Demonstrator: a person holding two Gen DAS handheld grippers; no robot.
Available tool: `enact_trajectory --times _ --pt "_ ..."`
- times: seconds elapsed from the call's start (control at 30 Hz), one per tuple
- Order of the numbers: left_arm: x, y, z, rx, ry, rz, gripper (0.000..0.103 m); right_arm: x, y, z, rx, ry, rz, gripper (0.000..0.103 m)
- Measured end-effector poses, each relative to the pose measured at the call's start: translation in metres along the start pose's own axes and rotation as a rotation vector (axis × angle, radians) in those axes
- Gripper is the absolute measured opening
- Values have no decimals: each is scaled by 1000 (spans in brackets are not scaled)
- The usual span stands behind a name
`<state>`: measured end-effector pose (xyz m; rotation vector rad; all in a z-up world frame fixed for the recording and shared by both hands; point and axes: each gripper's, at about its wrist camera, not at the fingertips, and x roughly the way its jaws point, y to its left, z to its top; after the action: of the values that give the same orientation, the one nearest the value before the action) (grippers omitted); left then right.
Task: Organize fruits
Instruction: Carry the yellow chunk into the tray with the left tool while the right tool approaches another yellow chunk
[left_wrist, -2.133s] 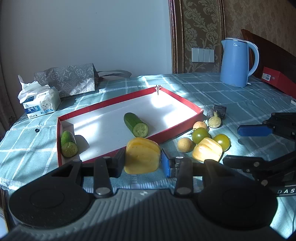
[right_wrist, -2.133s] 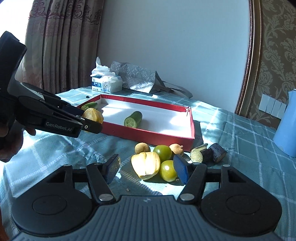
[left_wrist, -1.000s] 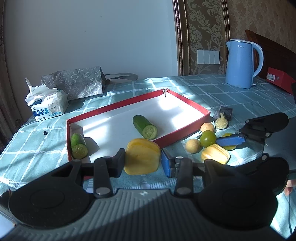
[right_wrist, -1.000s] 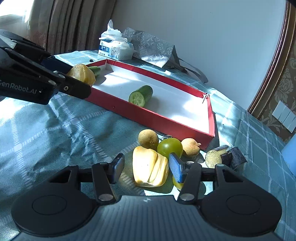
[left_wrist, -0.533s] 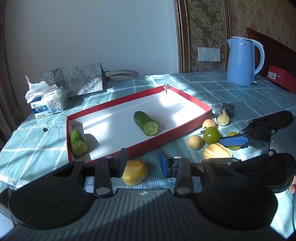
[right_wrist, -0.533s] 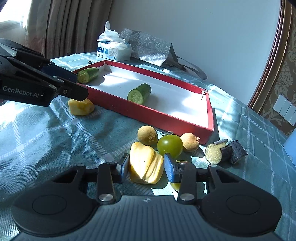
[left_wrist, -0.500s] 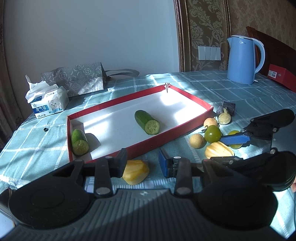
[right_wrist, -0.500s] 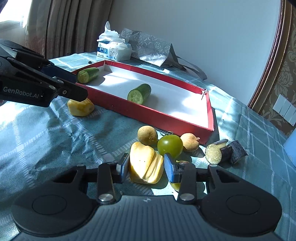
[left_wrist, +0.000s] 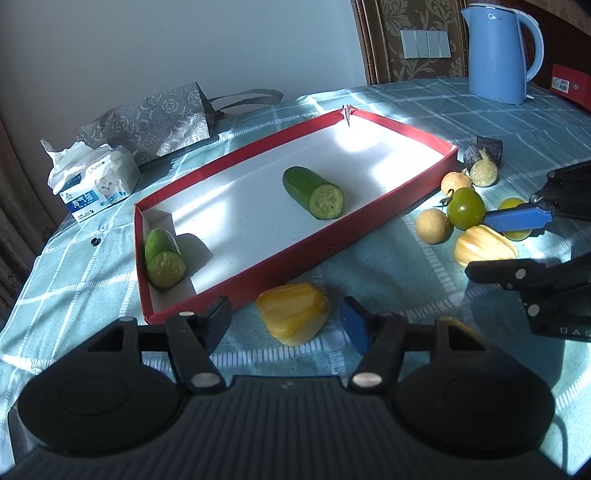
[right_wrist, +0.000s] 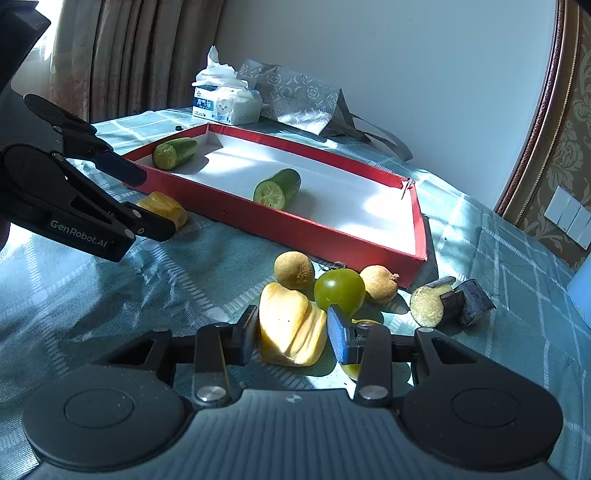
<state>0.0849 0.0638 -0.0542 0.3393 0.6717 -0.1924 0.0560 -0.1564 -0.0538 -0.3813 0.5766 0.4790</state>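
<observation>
In the left wrist view, the left gripper (left_wrist: 286, 325) was opening. Its yellow fruit piece (left_wrist: 293, 317), pinched a moment before, now lay loose on the tablecloth (left_wrist: 388, 266) by the red tray's (left_wrist: 280, 269) near edge, outside it, so that piece still needs putting away.

In the right wrist view, the right gripper (right_wrist: 291, 338) pinched another yellow piece (right_wrist: 290, 326) near the tray's corner.
</observation>
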Motion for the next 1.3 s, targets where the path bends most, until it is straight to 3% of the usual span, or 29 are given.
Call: enact_trajectory --times 0.07,0.17,0.33,0.7,1.03,1.3 --pt "7 0 1 -17 10 -1 60 0 -1 -1 3 -3 1 39" --pt "11 9 4 -106 31 -55 41 0 -1 -1 6 -5 4 39" --pt "8 3 4 -79 20 -33 41 0 -1 -1 8 -7 7 39" --pt "-16 13 6 -121 -46 -27 40 0 0 -2 5 -8 3 39" --pt "-44 26 27 -160 -140 19 40 -1 0 -2 1 -5 -2 39" --pt "-40 34 50 -172 -169 68 40 -2 1 -1 -10 -1 -10 39"
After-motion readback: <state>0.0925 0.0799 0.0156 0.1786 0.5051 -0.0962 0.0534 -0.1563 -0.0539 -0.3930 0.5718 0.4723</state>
